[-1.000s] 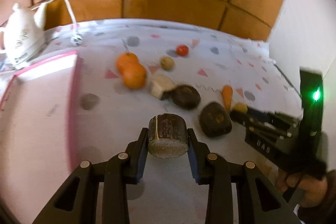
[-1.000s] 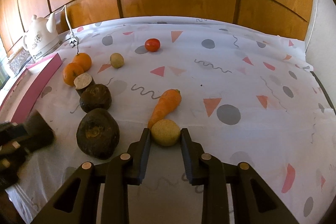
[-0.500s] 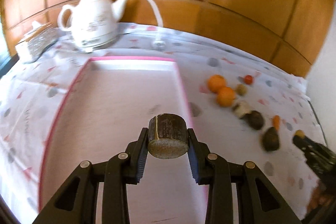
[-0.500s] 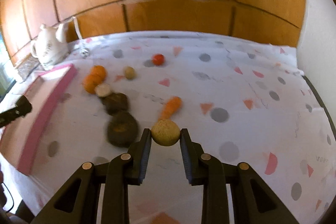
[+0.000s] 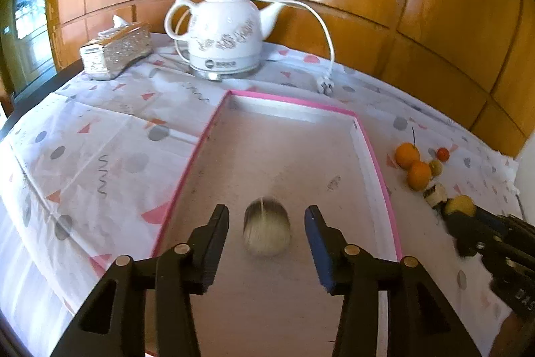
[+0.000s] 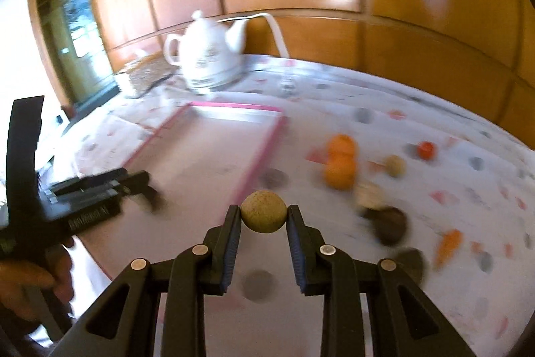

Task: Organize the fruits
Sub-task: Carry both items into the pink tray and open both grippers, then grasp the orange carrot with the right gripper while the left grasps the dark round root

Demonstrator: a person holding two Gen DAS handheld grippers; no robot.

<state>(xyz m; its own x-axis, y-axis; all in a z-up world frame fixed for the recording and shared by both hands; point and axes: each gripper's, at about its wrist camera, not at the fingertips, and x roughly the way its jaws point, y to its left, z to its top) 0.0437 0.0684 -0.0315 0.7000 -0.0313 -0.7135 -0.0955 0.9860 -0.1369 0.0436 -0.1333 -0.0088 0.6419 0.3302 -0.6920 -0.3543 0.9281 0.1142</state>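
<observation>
My left gripper [image 5: 266,228] is open over the pink-rimmed tray [image 5: 378,163]. A blurred brown cut piece [image 5: 266,230] sits loose between its jaws, over the tray floor. My right gripper [image 6: 264,218] is shut on a round yellow fruit [image 6: 264,212], held above the tablecloth beside the tray's right rim [image 6: 260,156]. It also shows at the right of the left wrist view [image 5: 461,206]. Two oranges [image 5: 413,163], a small tan fruit [image 5: 435,167] and a red tomato [image 5: 443,153] lie on the cloth right of the tray.
A white kettle [image 5: 227,32] with its cord and a glittery tissue box [image 5: 115,51] stand behind the tray. Dark brown roots [image 6: 389,225], a carrot [image 6: 448,246] and a cut piece [image 6: 367,193] lie on the patterned cloth. Wooden panels back the table.
My left gripper has opened and let go of the brown cut piece over the tray. My right gripper has swung left toward the tray with the yellow fruit.
</observation>
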